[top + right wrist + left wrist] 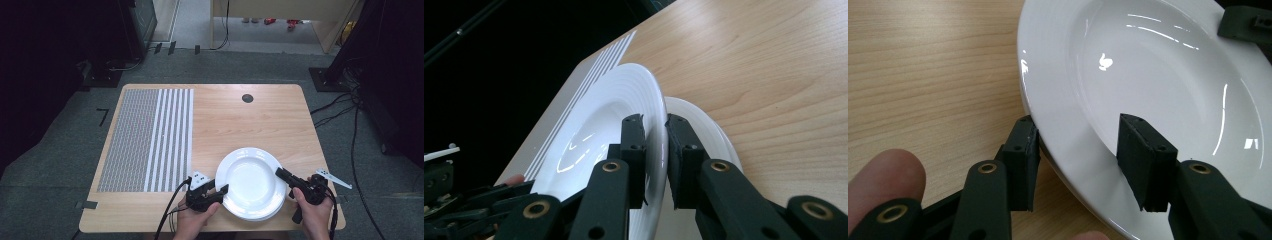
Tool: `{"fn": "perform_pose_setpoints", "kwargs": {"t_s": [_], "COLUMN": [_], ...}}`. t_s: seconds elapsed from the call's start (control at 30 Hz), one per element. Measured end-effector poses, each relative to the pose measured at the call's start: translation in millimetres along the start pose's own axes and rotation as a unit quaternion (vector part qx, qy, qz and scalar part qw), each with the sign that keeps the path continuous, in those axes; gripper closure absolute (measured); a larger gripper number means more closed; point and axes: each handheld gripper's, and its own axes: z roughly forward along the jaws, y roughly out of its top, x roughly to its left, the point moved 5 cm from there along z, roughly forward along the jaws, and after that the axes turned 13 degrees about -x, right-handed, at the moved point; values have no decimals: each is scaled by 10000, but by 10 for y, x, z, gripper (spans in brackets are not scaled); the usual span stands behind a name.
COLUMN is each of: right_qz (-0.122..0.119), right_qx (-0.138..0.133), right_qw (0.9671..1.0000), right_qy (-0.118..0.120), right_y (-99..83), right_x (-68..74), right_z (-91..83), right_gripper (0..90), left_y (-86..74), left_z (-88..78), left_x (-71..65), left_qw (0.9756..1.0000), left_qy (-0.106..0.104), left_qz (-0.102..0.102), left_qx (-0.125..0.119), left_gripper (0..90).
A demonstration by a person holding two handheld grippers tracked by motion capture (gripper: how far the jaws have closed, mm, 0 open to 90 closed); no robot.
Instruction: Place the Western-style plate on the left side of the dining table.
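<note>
High view. White plate (248,180), top one of a stack, sits at the near edge of the wooden table (260,120), toward five o'clock from the table's centre. Left gripper (220,192) meets the plate's rim at about eight o'clock; right gripper (279,172) meets it at about three o'clock. A hand backs each gripper from the near edge. Patterned mat (147,140), dotted with striped bands, covers the table's left part, well apart from the plate. Dark round grommet (247,98) at twelve o'clock near the far edge. Grey carpet floor (60,150) all round; black cables (345,105) trail at the right; dark equipment stands to both sides; pale wooden furniture (280,20) at the far end.

Left gripper view. Jaws stand partly apart and straddle the plate's rim (1058,150): one finger (1023,160) lies outside and below the rim, just at its edge, the other finger (1143,160) over the inner slope of the plate. The inner finger shows no firm press on the porcelain; no clamped hold can be told. Bare wood grain runs to nine o'clock. The other gripper's tip shows at one o'clock, on the far rim.

Right gripper view. Jaws closed on the upper plate's rim (655,130), a pad (633,145) on each face, the plate tilted up off the lower plate (704,130) beneath it. Mat stripes at eleven o'clock; wood to the right.
</note>
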Motion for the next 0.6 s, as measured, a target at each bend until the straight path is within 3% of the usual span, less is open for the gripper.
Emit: {"fn": "perform_pose_setpoints", "kwargs": {"t_s": [0.4,0.6], "right_qz": [95,112], "right_qx": [13,-5], "right_qw": [9998,9998], "right_qy": [-155,-179], "right_y": [-48,-50], "right_x": [-49,-35], "right_z": [50,50], "right_gripper": [792,791], "left_y": [45,53], "left_z": [-30,-40], "left_x": [81,74], "left_qw": [9986,9987], "left_qy": [-227,-235], "left_qz": [-476,-438], "left_qx": [-92,-81], "left_gripper": [623,625]}}
